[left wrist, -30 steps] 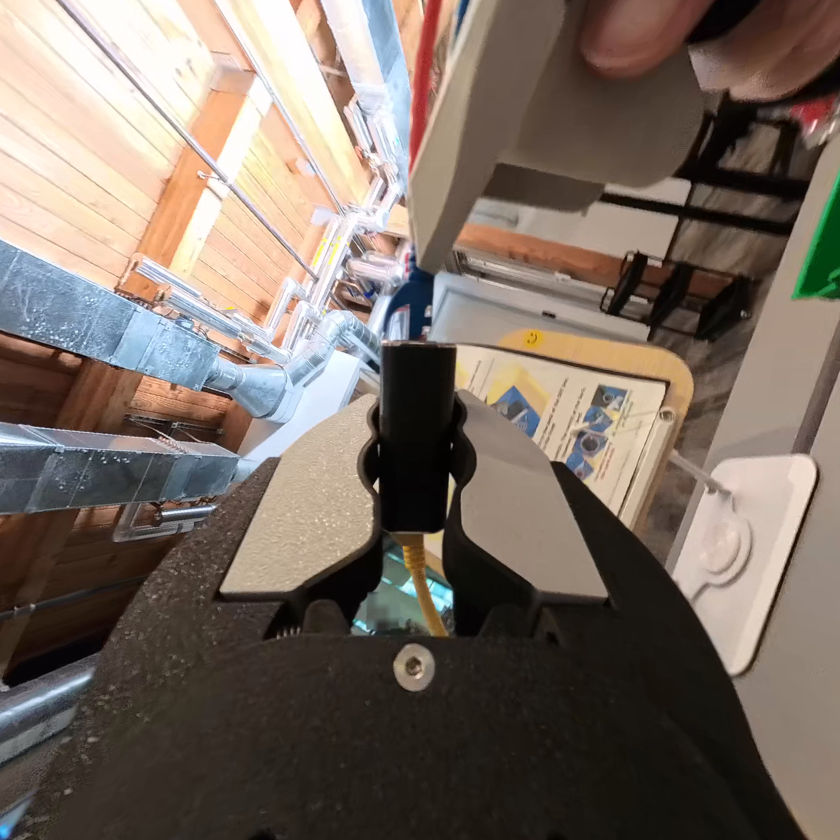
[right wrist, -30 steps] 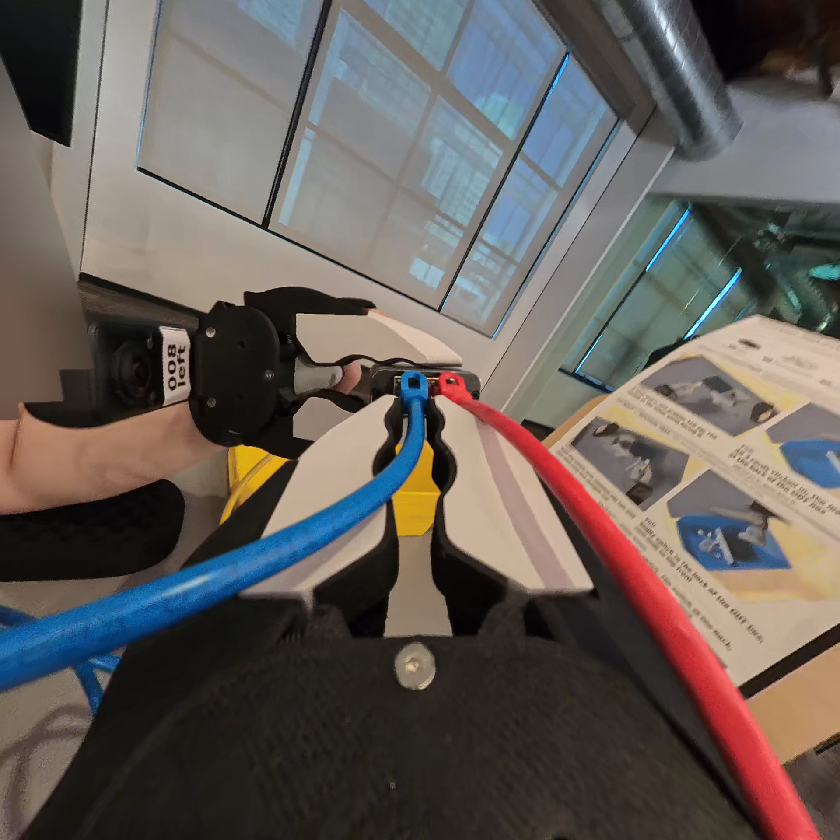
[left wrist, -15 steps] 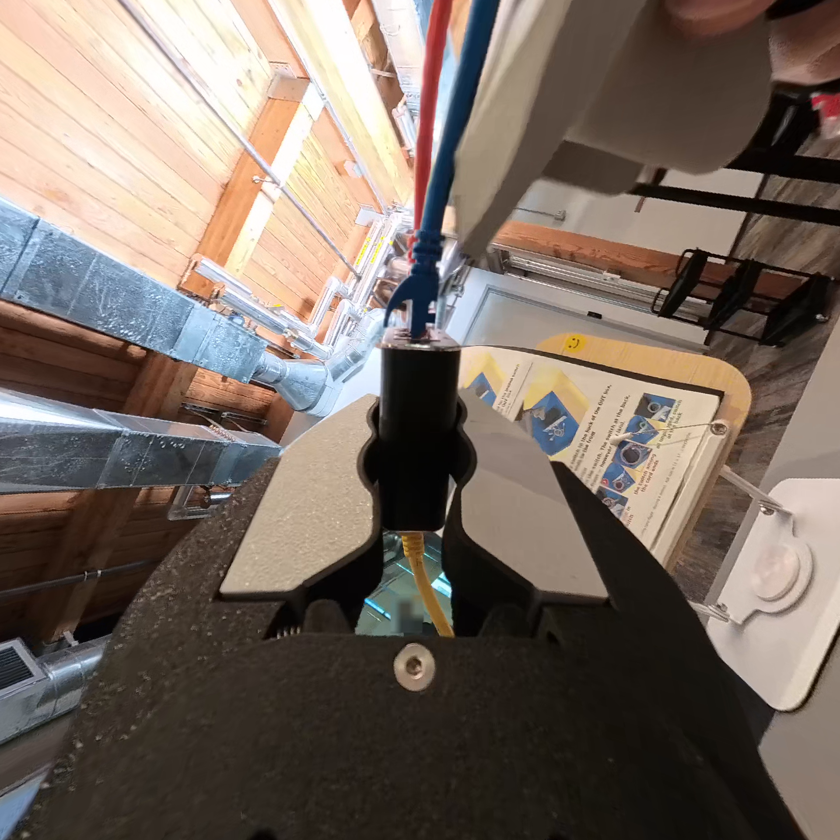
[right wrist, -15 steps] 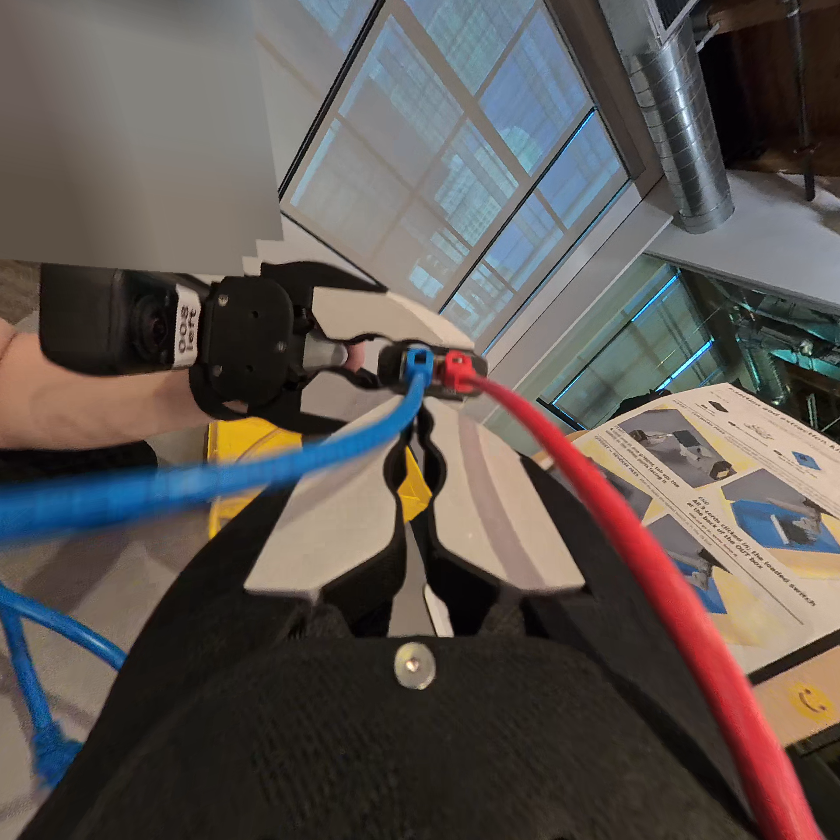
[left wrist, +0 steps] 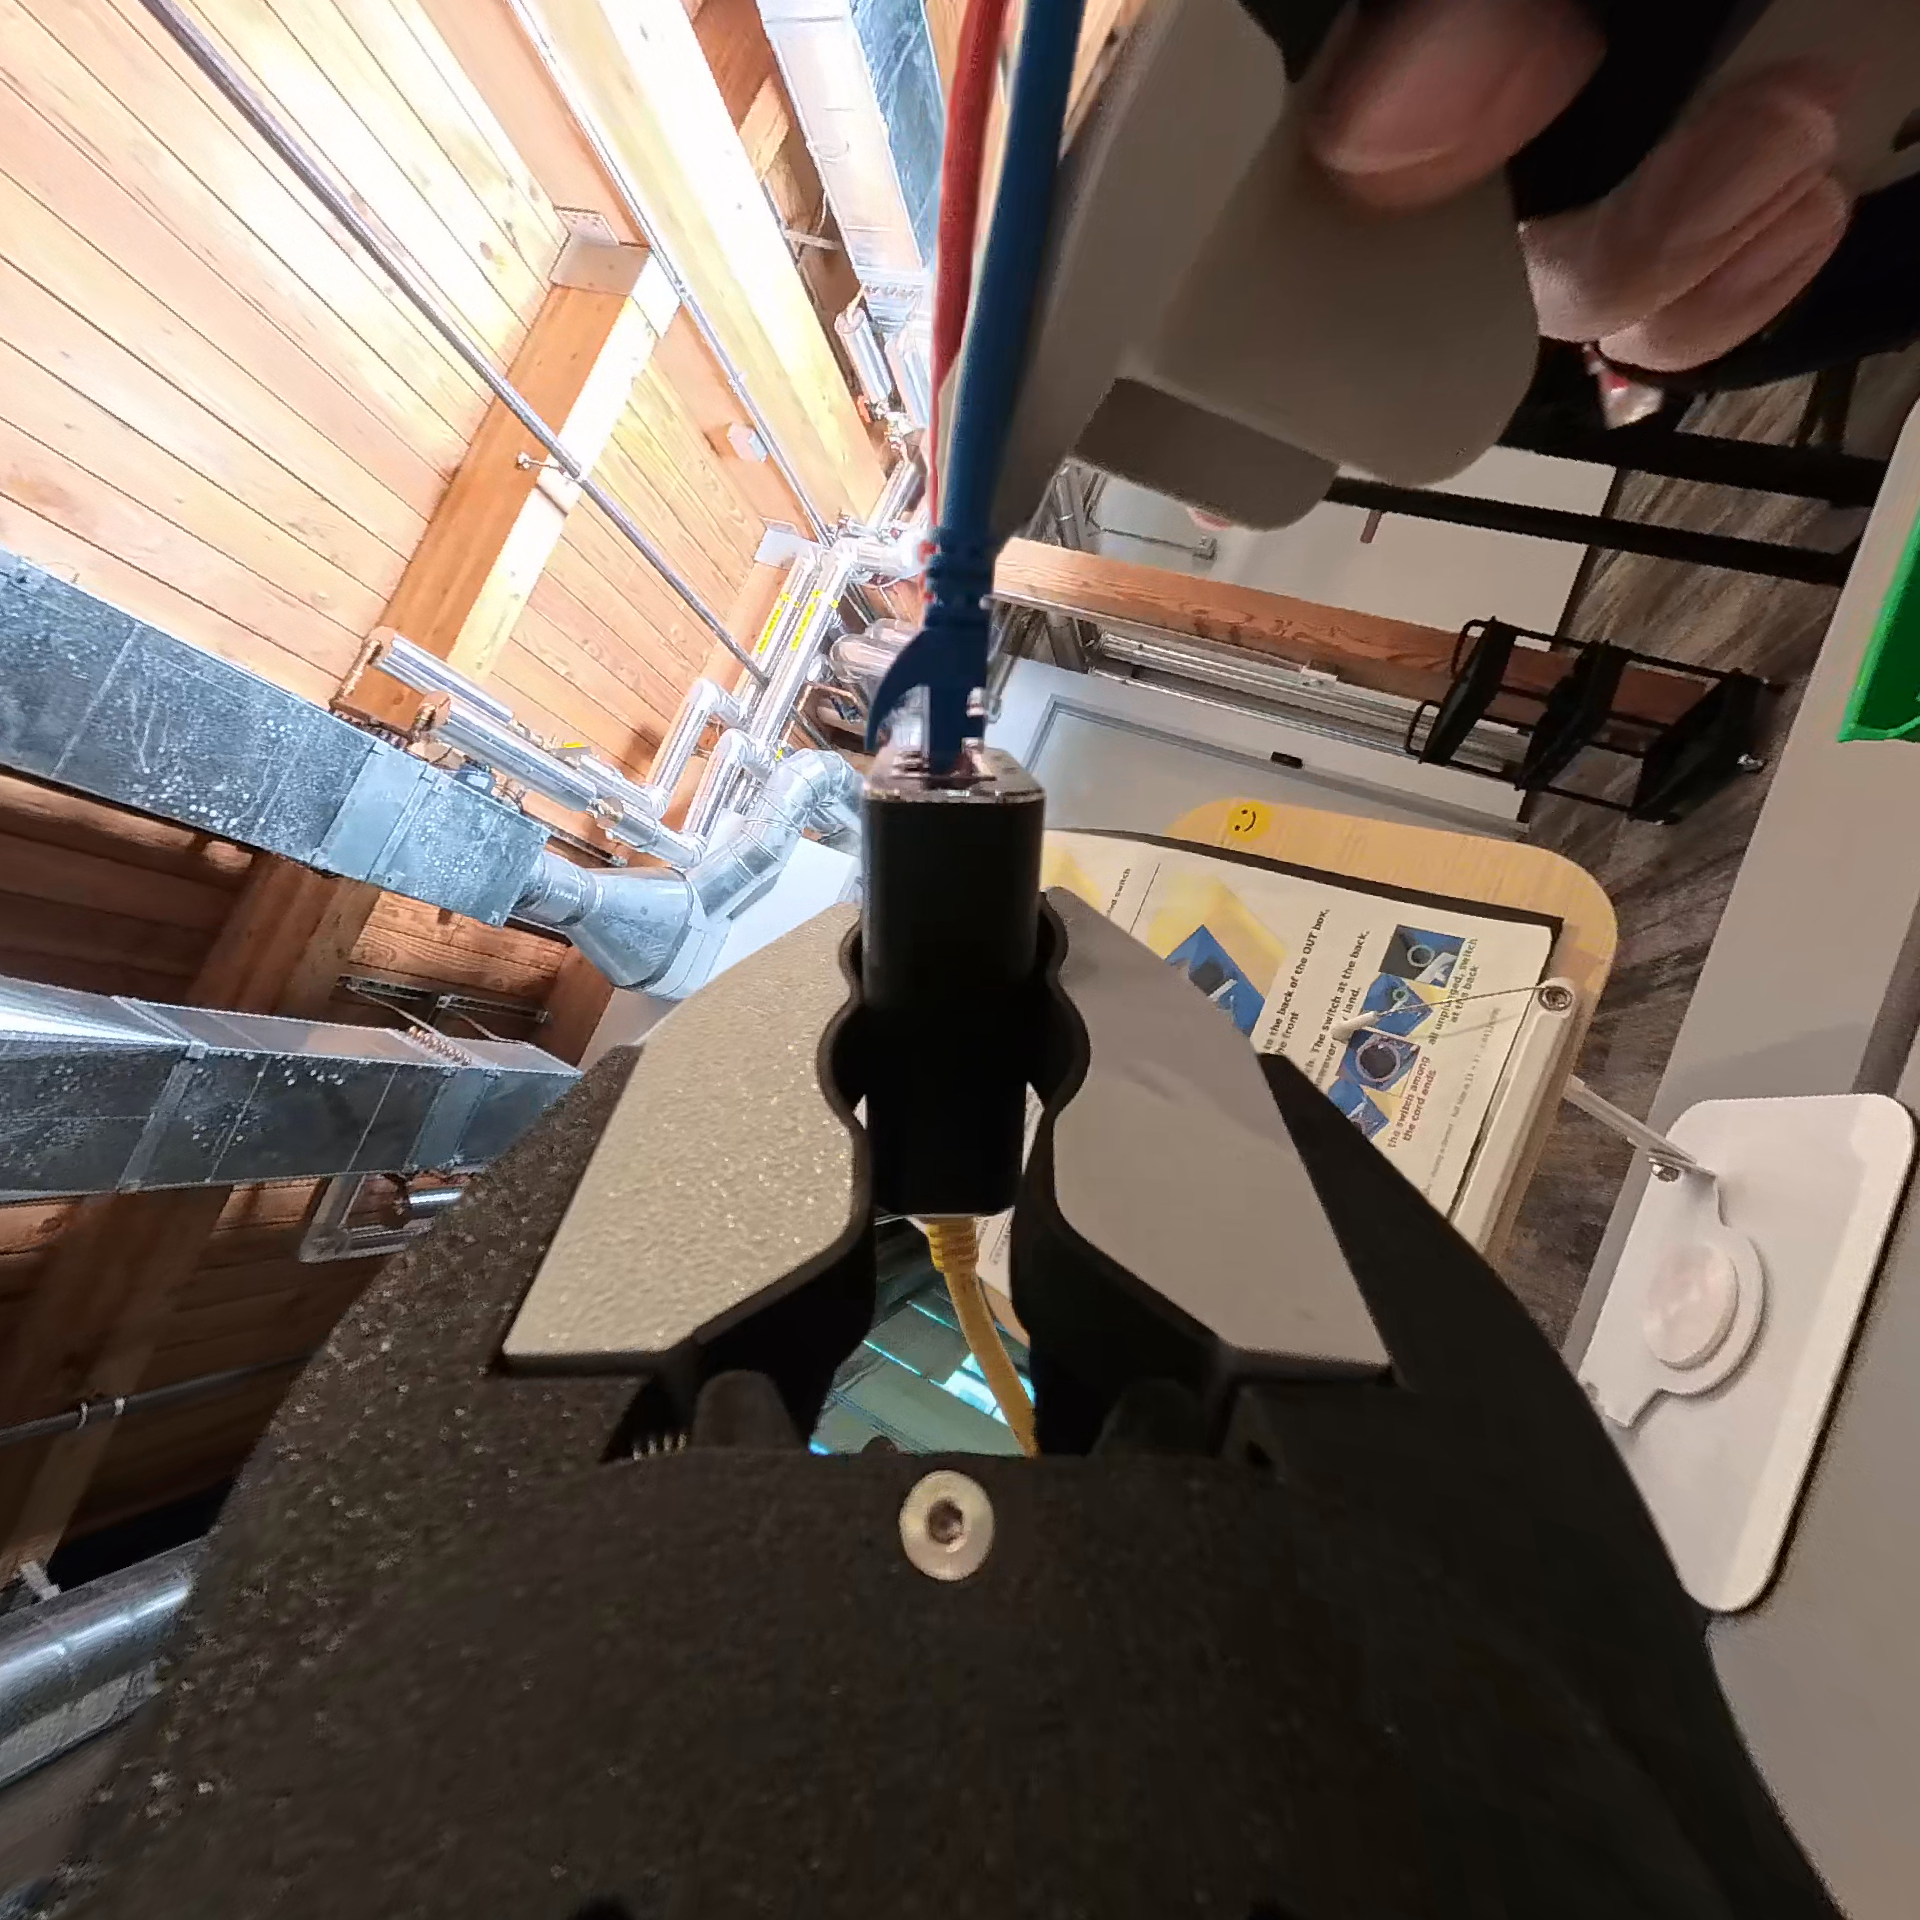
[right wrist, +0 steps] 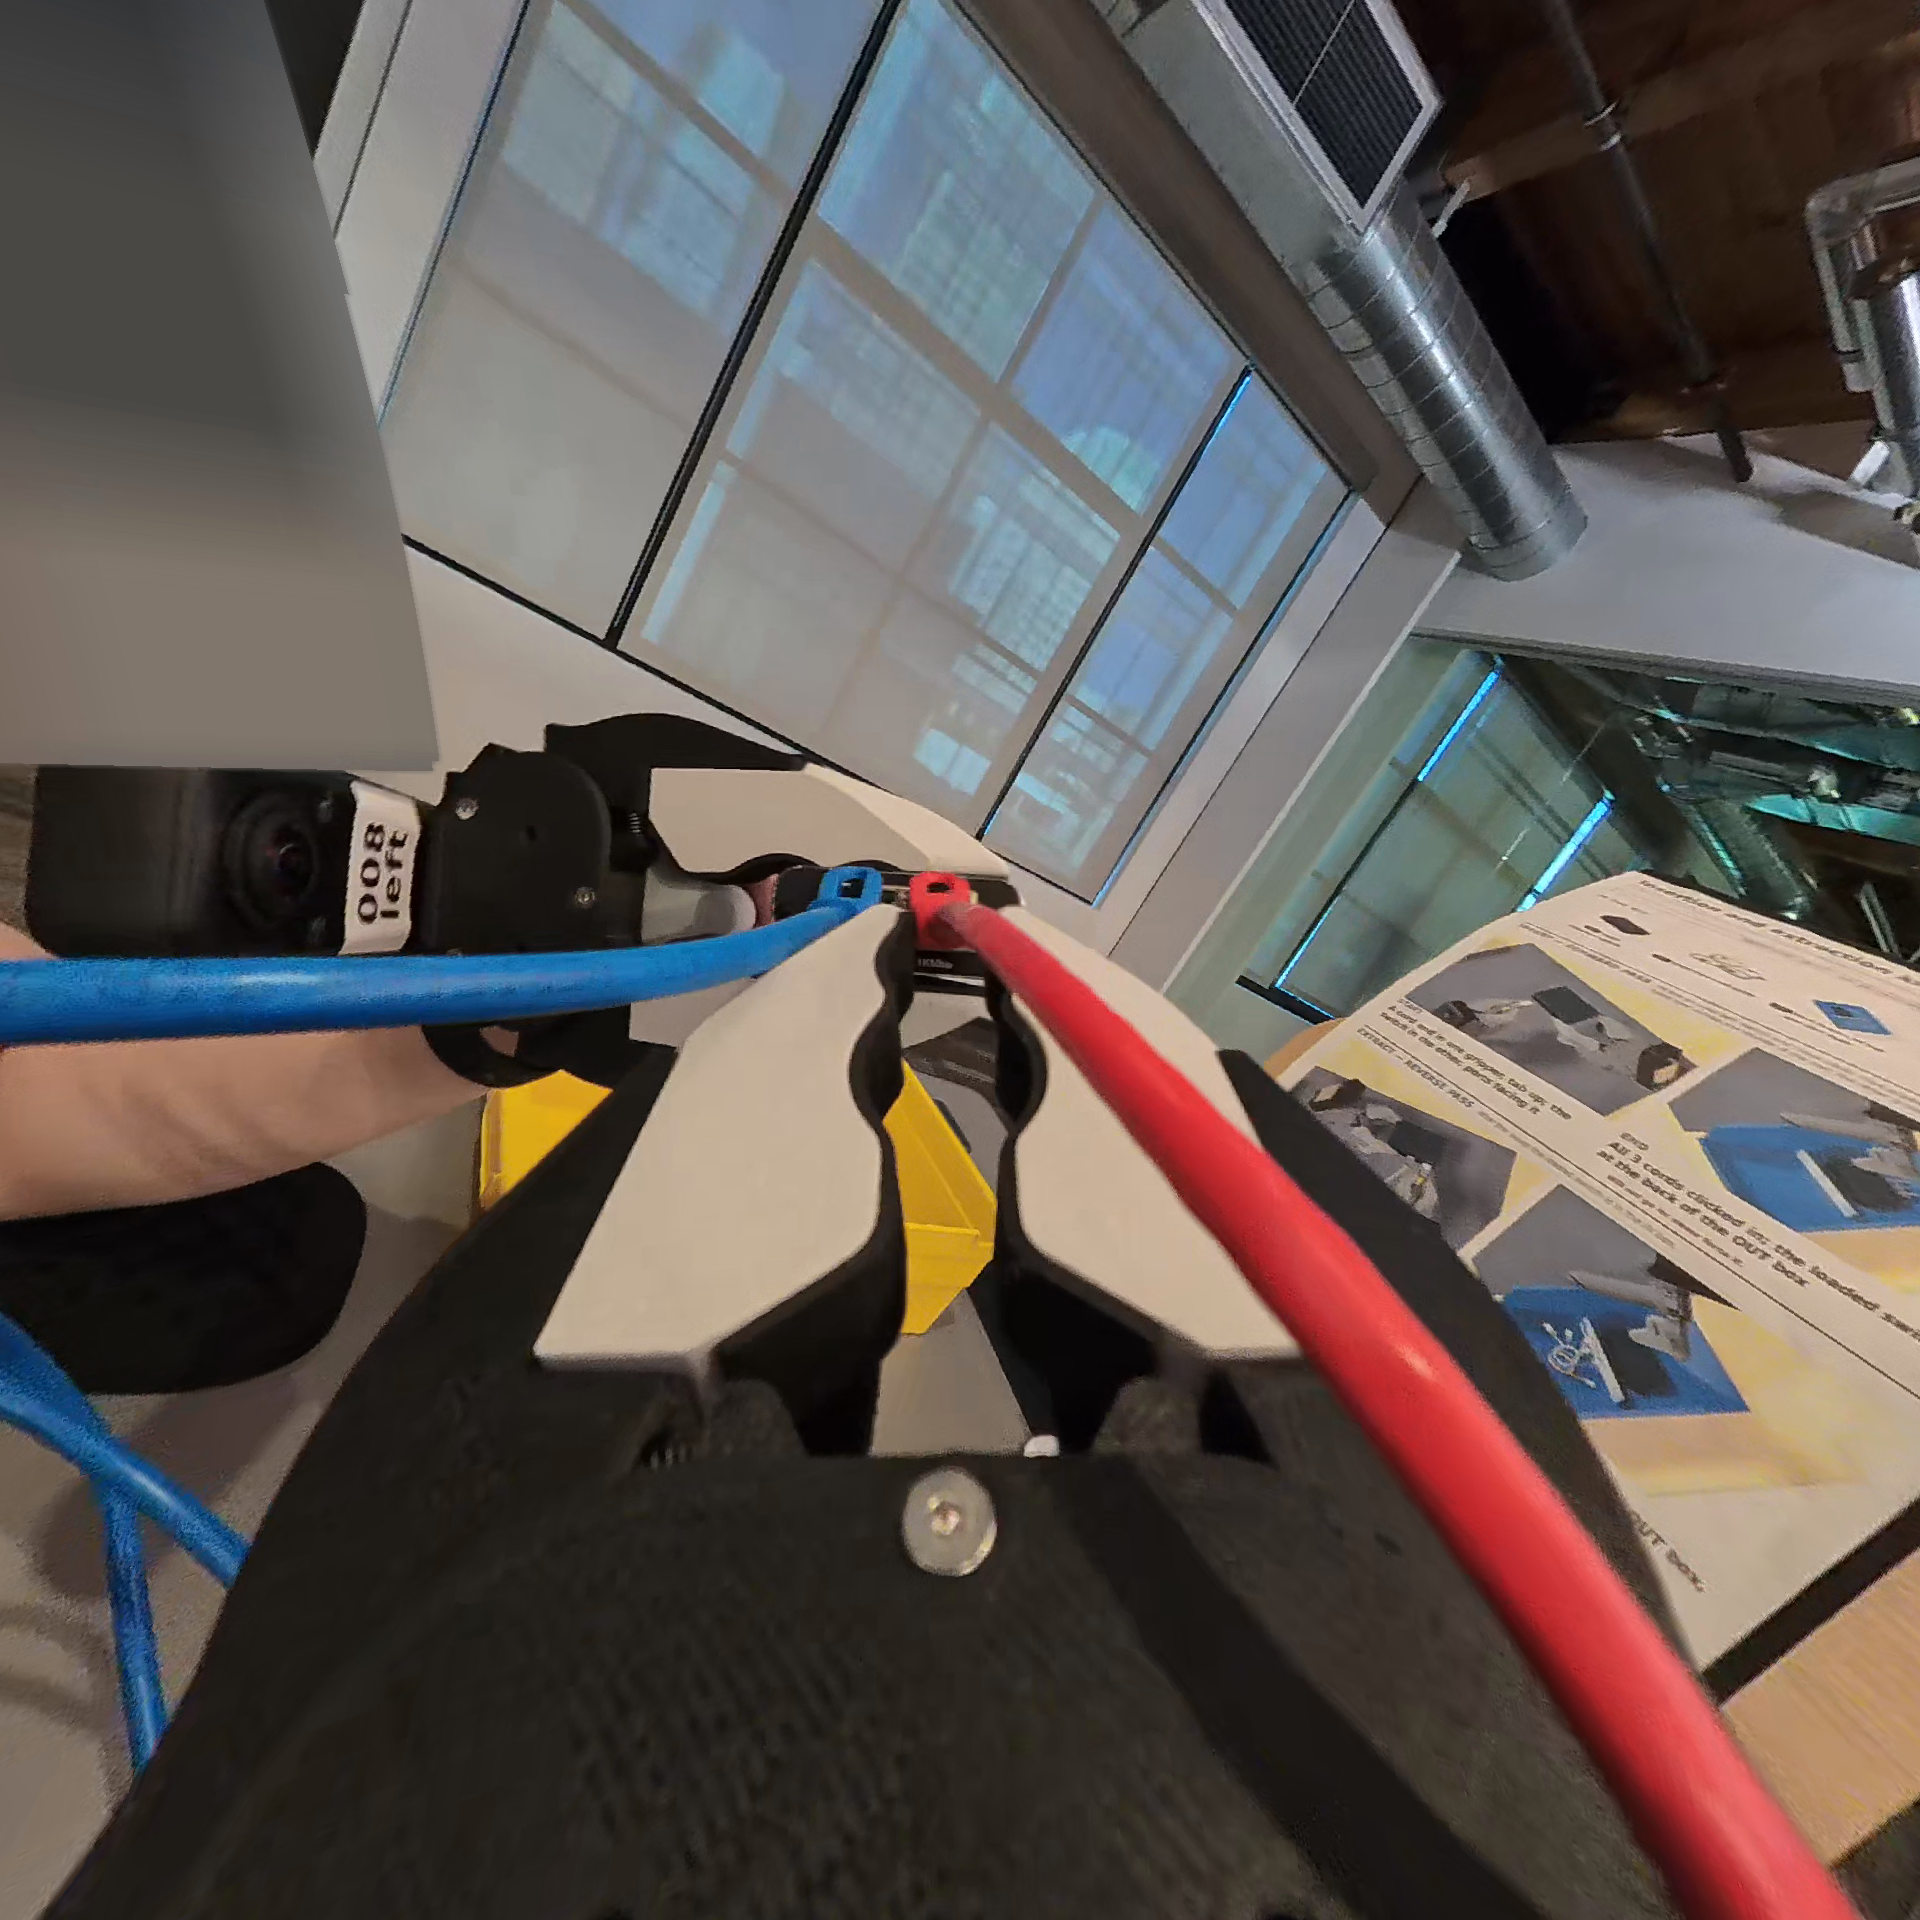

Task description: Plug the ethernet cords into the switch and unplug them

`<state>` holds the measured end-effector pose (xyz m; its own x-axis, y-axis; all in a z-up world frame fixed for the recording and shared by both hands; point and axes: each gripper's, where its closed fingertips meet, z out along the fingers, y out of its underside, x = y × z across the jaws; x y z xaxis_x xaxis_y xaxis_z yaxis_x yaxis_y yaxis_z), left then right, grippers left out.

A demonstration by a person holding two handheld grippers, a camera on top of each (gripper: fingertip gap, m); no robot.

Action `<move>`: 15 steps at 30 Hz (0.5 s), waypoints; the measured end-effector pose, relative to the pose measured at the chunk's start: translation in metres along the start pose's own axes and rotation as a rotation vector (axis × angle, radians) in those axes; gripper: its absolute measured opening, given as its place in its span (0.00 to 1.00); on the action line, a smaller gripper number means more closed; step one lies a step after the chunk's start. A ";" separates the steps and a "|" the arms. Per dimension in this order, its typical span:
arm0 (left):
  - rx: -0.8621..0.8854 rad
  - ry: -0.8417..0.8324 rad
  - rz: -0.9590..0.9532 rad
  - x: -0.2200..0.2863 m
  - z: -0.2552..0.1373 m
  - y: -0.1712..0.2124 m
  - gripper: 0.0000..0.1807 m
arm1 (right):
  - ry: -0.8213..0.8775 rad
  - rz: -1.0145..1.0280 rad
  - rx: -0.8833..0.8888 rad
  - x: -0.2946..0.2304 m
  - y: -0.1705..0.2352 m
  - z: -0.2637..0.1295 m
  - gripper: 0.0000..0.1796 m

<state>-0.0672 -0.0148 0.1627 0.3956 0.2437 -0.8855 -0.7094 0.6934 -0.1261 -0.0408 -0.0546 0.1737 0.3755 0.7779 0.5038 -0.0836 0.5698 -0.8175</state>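
My left gripper is shut on the small black switch and holds it upright in the air. A blue cord is plugged into its top, with a red cord beside it. A yellow cord hangs from its underside. In the right wrist view my right gripper is open and empty, its tips just short of the switch. The blue cord runs off to the left over the left finger. The red cord lies across the right finger. The left gripper comes in from the left.
A yellow bin sits on the table below the switch. A printed instruction sheet lies on a wooden board at the right and also shows in the left wrist view. Loose blue cord loops at the lower left. A person's forearm holds the left gripper. About 5 centimeters separates my left fingertips from my right.
My right gripper was shut on the blue cord at the switch. It has opened and let go; the cord now lies outside its fingers and stays plugged in. The left gripper kept hold of the switch.
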 end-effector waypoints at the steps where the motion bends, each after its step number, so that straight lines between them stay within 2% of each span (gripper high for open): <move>1: -0.001 0.007 -0.003 0.001 0.000 0.000 0.14 | -0.009 -0.003 -0.002 -0.002 0.000 0.000 0.06; 15: 0.042 0.027 -0.037 0.006 -0.003 -0.010 0.14 | -0.061 0.044 -0.041 -0.006 0.003 -0.005 0.06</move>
<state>-0.0591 -0.0223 0.1575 0.4051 0.1992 -0.8923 -0.6690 0.7298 -0.1407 -0.0382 -0.0586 0.1666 0.3153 0.8174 0.4822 -0.0606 0.5244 -0.8493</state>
